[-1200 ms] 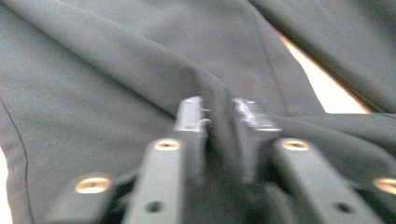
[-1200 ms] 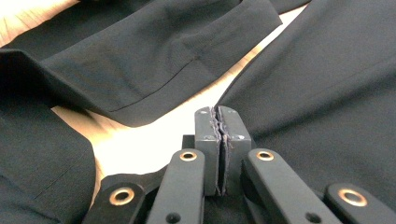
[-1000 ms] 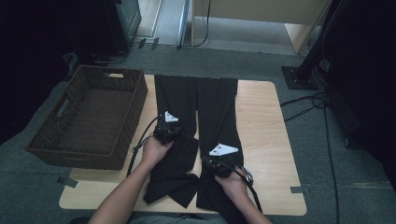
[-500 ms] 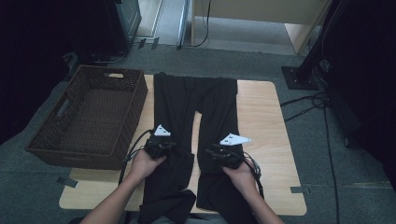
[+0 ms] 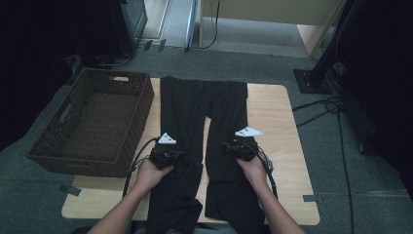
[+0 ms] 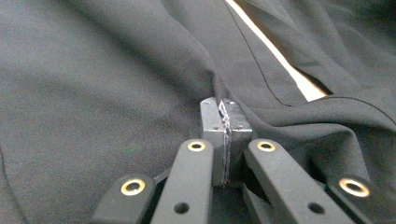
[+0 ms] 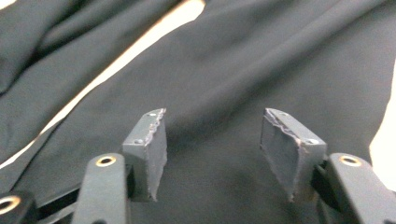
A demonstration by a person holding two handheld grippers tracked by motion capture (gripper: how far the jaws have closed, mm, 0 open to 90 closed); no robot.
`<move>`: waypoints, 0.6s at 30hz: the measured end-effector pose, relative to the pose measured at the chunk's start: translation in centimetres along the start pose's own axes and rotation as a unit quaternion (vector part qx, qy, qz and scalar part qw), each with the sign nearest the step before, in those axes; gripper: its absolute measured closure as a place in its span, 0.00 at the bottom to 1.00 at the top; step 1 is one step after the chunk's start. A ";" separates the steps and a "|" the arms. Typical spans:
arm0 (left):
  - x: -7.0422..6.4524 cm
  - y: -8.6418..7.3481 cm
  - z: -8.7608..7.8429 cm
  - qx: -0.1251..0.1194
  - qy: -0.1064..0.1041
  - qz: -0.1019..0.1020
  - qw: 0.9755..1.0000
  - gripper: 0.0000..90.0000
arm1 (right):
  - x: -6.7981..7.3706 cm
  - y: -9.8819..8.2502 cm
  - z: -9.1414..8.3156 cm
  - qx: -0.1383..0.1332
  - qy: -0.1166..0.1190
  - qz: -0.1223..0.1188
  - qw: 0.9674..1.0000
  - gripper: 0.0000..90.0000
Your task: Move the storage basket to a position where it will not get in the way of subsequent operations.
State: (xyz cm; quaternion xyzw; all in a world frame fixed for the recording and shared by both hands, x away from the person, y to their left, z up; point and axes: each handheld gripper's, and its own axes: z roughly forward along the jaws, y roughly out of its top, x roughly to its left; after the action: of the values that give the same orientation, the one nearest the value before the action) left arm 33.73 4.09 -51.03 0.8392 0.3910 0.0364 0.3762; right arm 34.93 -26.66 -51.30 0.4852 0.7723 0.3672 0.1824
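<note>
Black trousers (image 5: 182, 112) lie lengthwise on the wooden table (image 5: 272, 107), waist at the far end and legs running toward the person. My left gripper (image 5: 170, 152) rests on the left leg; in the left gripper view it (image 6: 224, 112) is shut, with a ridge of the cloth (image 6: 116, 70) pinched between the pads. My right gripper (image 5: 237, 148) sits over the right leg. Its jaws (image 7: 212, 126) have just been opening and stand apart above smooth cloth (image 7: 243, 60), gripping nothing.
A dark woven basket (image 5: 92, 122) stands on the table's left side, close beside the left trouser leg. Bare wood shows between the legs (image 5: 207, 131) and along the right edge. Cables (image 5: 321, 109) lie on the floor at the right.
My right gripper's jaws have opened and let go of the cloth, and that hand has slid slightly away from the person. The left hand has drawn nearer, pulling its trouser leg with it.
</note>
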 end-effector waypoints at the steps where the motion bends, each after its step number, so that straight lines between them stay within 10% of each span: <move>1: 0.0 0.0 0.0 -0.001 0.000 -0.001 1.000 1.00 | 0.1 0.2 0.4 0.006 -0.001 0.003 1.000 0.42; 7: 0.0 0.0 0.1 -0.003 0.002 -0.003 1.000 1.00 | 1.1 0.5 1.3 0.014 -0.011 -0.023 1.000 0.52; 11: -0.2 -0.1 0.0 -0.003 0.003 -0.002 1.000 1.00 | 1.5 -0.2 0.8 -0.006 -0.003 -0.025 1.000 0.97; 18: -1.4 -0.7 -0.8 0.019 -0.013 0.005 1.000 1.00 | 1.8 -1.3 -1.4 0.036 0.034 0.001 0.999 1.00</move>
State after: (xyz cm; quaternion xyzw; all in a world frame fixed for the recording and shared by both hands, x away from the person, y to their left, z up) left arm 32.09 3.88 -50.60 0.8487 0.3827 0.0202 0.3645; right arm 32.40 -25.91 -51.20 0.4794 0.7905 0.3553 0.1381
